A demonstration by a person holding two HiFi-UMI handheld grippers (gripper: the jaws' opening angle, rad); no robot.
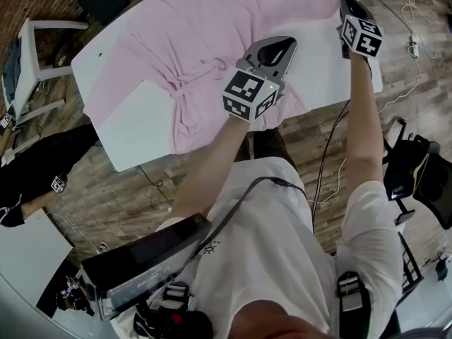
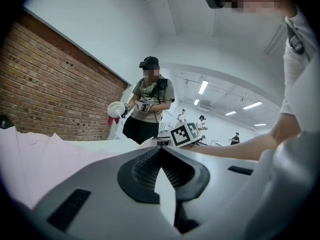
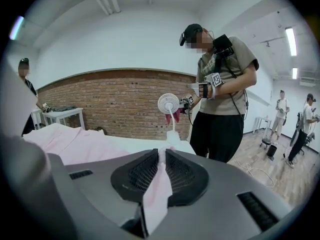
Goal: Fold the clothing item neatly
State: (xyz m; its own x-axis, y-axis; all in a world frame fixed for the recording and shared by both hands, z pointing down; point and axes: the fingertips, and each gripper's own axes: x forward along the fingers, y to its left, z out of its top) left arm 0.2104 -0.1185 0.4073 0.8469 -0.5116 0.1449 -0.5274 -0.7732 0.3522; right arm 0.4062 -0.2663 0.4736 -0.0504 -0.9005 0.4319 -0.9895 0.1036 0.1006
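Your right gripper [image 3: 161, 153] is clamped on a fold of the pink shirt [image 1: 198, 34], up at the shirt's far right end. The shirt itself lies spread across the white table [image 1: 134, 136]. Your left gripper [image 2: 161, 149] has its jaws pressed together over the shirt's near edge. The pale strip showing between them could be cloth or table; it's hard to say.

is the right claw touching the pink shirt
Touching. The right gripper view shows the right claw shut on the pink shirt, fabric pinched between its jaws.
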